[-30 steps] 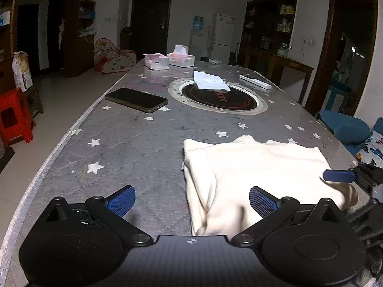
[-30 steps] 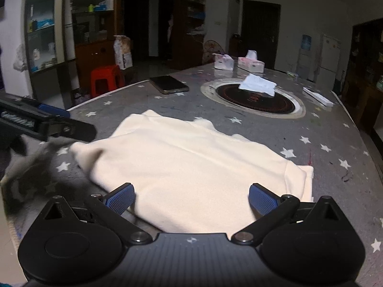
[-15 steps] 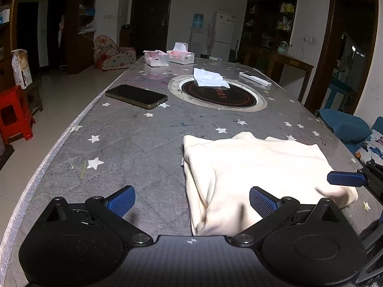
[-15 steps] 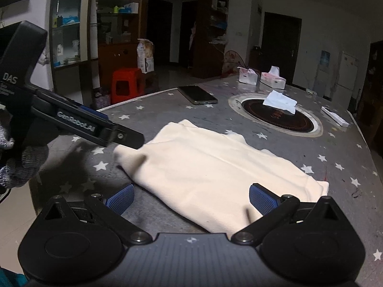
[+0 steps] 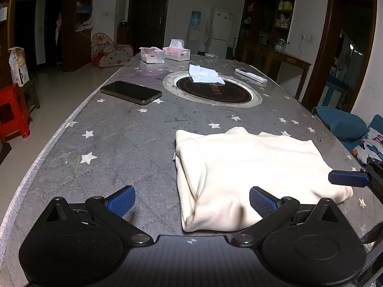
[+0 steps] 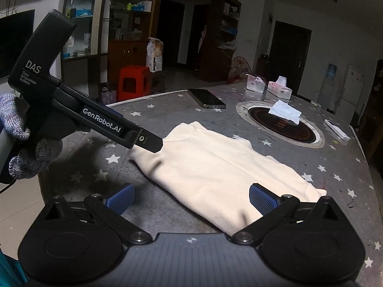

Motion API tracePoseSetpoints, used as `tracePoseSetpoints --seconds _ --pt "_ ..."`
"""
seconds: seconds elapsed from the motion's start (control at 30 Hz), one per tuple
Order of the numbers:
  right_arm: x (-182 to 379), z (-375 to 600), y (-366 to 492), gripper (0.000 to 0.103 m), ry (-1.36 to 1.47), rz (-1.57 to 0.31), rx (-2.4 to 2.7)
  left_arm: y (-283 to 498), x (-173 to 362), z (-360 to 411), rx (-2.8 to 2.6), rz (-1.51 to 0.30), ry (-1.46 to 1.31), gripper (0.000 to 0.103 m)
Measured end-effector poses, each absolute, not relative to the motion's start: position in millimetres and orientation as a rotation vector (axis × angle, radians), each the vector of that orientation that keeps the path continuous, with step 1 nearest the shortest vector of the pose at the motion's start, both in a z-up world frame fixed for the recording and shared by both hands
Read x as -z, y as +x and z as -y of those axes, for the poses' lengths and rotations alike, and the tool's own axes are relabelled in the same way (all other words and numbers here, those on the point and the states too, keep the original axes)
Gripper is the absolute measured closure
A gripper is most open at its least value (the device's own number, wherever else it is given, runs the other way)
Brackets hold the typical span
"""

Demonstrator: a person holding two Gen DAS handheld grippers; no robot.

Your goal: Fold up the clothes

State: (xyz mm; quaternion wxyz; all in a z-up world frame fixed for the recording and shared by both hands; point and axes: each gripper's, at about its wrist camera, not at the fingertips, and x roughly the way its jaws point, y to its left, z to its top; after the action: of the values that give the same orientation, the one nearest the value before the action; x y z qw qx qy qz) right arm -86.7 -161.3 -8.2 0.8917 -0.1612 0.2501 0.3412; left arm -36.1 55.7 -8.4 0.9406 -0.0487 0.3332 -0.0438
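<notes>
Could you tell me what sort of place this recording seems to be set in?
Most likely a home dining and living room: a star-patterned table with a built-in hotpot burner, tissue boxes, and a fridge behind.

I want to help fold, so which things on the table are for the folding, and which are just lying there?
For the folding:
cream garment
left tool, open
right tool, open

Just lying about:
phone
tissue boxes
loose tissue on the round cooktop
white remote
</notes>
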Motion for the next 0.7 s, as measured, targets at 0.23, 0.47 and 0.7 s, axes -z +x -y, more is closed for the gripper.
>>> tracePoseSetpoints --seconds 0.23,0.47,0.7 --pt "7.4 159.1 -87.9 0.0 -0.301 -0.527 -0.704 -38.4 8.0 -57.8 0.087 -0.679 -0.102 0.0" --pt "8.4 158.0 -86.6 0.0 -0.284 -0.54 -0.692 -39.5 7.8 -61.5 0.086 -0.675 -0.107 0.0" --pt "8.4 158.5 -84.9 0.0 -0.271 -0.544 -0.676 -40.4 6.5 -62.6 0.087 -0.668 -0.114 0.0"
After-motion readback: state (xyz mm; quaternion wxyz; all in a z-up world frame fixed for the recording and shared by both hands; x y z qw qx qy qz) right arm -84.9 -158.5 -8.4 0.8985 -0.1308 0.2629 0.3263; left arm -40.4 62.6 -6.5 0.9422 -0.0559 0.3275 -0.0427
